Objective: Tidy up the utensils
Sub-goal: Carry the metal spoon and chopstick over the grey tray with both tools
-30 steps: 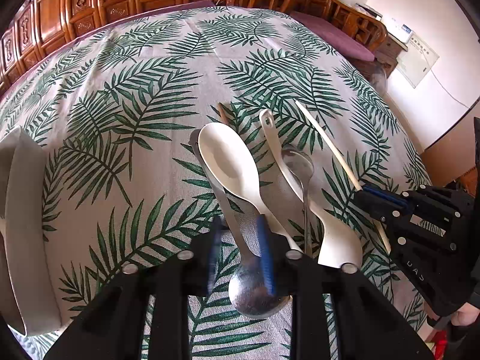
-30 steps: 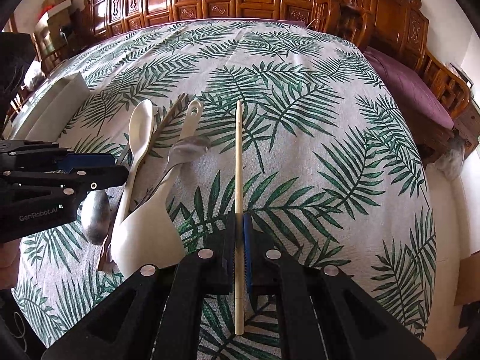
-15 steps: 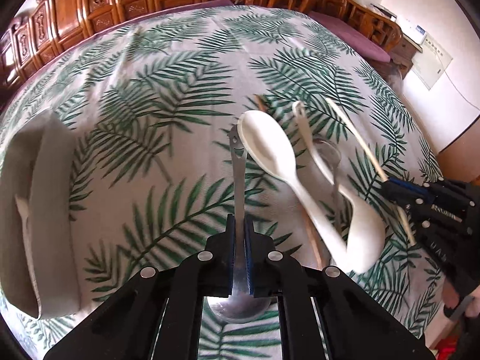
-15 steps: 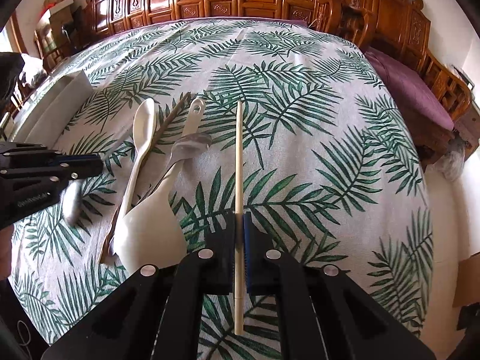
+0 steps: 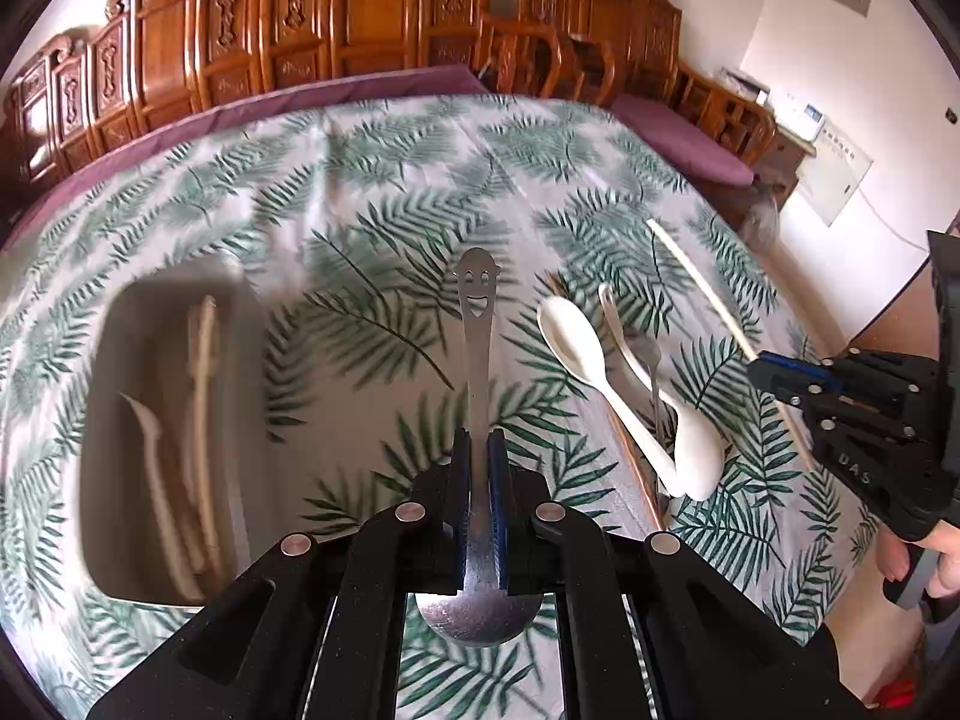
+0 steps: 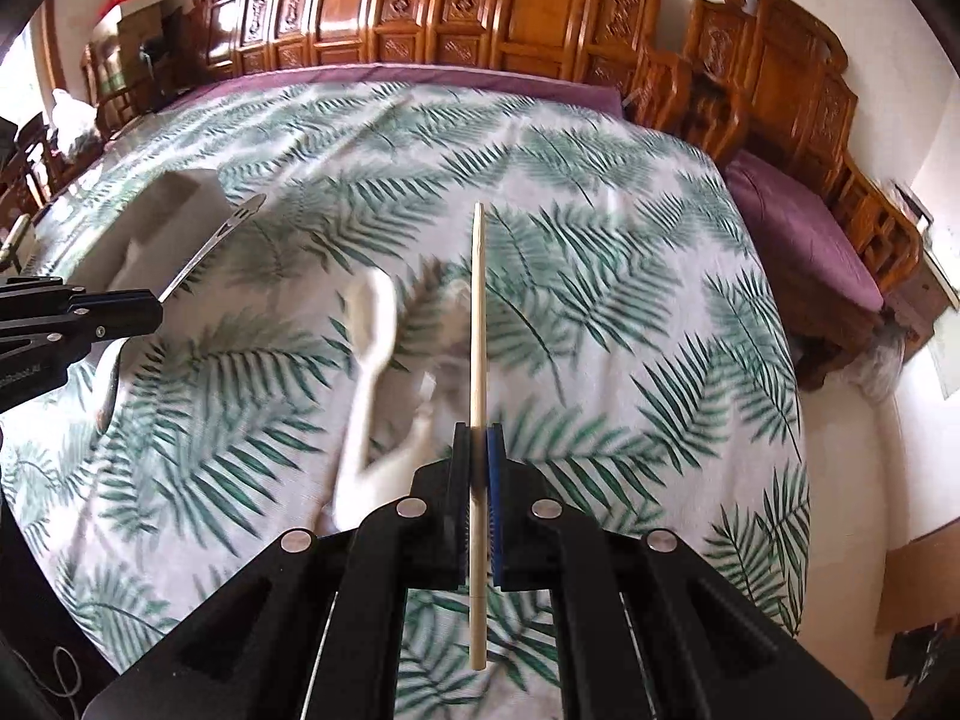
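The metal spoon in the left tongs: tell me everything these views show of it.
The metal spoon is shiny steel with a smiling face cut through its handle end. The left tongs are shut on its handle near the round bowl, which sits behind the pads, close to the camera. It is lifted clear of the leaf-print cloth, handle pointing away, touching only the tongs.

Both wrist views look steeply down, sharing the blurred tablecloth (image 5: pixel 372 192).
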The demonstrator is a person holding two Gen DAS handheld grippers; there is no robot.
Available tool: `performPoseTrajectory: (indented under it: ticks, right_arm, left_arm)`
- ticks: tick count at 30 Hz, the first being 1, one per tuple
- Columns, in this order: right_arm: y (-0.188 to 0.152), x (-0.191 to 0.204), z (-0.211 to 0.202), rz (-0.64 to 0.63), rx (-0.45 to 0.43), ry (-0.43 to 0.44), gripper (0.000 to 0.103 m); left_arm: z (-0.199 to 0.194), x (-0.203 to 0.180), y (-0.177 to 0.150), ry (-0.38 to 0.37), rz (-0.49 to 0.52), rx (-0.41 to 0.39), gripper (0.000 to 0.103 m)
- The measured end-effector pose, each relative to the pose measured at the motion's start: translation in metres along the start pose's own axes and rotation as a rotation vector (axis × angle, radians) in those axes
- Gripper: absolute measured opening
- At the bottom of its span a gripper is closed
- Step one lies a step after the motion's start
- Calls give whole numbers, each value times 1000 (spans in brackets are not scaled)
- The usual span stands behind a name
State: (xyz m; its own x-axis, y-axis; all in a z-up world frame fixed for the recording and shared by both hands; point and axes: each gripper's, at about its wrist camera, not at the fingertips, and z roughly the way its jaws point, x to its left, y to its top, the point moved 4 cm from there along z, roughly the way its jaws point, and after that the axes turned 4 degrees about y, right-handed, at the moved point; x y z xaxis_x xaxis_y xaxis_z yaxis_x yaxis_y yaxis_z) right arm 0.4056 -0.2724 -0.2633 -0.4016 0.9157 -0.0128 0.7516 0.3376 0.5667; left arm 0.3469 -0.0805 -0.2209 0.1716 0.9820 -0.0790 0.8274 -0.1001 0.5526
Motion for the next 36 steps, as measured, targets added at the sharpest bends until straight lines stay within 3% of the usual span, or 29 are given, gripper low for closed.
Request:
performPoseTrajectory:
  ticks: [9, 17, 27, 36]
  right_arm:
    - [28, 59, 1, -39, -39, 77, 6]
    - [49, 117, 3, -85, -57, 138, 6]
    - [66, 157, 5, -107, -60, 176, 6]
    - [76, 173, 10, -98, -48, 190, 6]
  left_arm:
    - [-44, 49, 5, 1, -37, -74, 5]
    - [-56, 92, 7, 41, -73, -92, 5]
    - [-42, 146, 13, 65, -137, -95, 5]
    - [-15, 166, 0, 50, -163, -64, 5]
